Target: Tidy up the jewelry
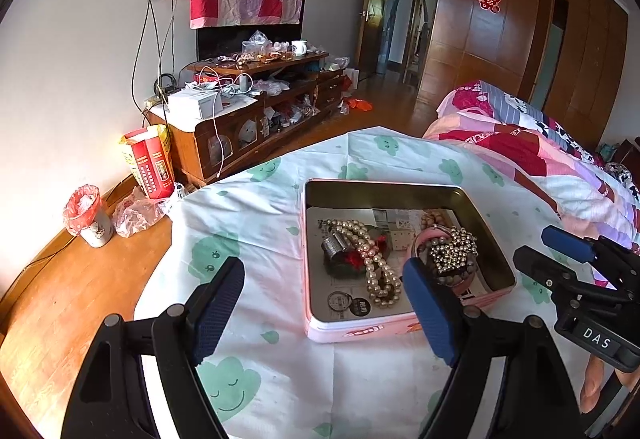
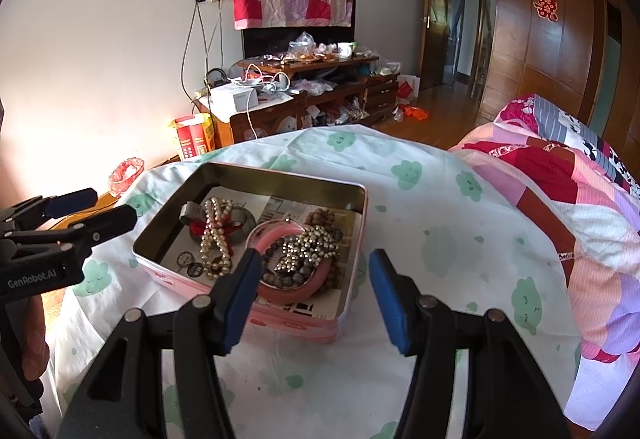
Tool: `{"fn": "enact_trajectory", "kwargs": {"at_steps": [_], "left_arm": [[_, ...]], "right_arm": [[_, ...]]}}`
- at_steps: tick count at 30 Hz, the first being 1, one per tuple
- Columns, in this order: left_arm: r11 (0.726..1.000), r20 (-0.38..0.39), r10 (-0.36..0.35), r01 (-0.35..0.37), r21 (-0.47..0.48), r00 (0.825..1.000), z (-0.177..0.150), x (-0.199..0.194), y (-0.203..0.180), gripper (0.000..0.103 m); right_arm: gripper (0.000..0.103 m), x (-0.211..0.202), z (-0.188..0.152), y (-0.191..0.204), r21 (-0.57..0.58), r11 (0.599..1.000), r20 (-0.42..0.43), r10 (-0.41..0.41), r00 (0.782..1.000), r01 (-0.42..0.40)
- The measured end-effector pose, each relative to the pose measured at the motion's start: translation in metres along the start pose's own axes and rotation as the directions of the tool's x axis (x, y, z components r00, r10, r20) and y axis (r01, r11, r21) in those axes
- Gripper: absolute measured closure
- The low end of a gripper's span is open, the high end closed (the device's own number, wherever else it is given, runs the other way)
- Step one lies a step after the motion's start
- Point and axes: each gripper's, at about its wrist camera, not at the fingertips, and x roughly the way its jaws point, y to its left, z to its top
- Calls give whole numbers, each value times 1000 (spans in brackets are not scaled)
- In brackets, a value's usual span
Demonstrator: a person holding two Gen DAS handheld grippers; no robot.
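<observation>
Jewelry (image 2: pixel 224 239) all lies inside an open pink tin (image 2: pixel 352 239) on a cloth-covered tabletop (image 2: pixel 440 239); none shows on the cloth outside it.

Nearest the viewer, both grippers hover short of the tin's near wall, each pointing forward over it. Right gripper (image 2: pixel 314 289): jaws wide, holding nothing, framing the tin's near right corner. Left gripper (image 1: pixel 324 303): jaws wide, holding nothing, its right finger overlapping the tin's right half in its own view.

In the tin, the right half holds a pink bangle (image 2: pixel 280 289) with a bead cluster (image 2: pixel 308 249) heaped on it and brown beads (image 2: pixel 320 217) behind. This heap lies directly ahead of the right gripper and just beyond its fingertips, so that hand is the nearer. The left half holds a pearl string (image 1: pixel 376 263), its long axis running near to far, crossing a dark ring with a red ribbon (image 1: pixel 354 259); it lies ahead of the left gripper, between its fingers.

Judgement: the pieces are gathered but piled together. That would fit sorting about to start or pieces already collected; the frames do not settle which.

Beyond: a quilted bed (image 2: pixel 560 199) to the right and a cluttered cabinet (image 1: pixel 248 119) against the wall.
</observation>
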Motion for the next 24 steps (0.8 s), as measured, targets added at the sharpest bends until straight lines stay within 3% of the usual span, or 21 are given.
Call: {"fn": "enact_trajectory", "kwargs": {"at_steps": [24], "left_arm": [[1000,-5,12,-13,-2,1000,-3,2,4,22]], "right_arm": [[44,-1,-1,0,2,1000,-1,1,1000,-1]]}}
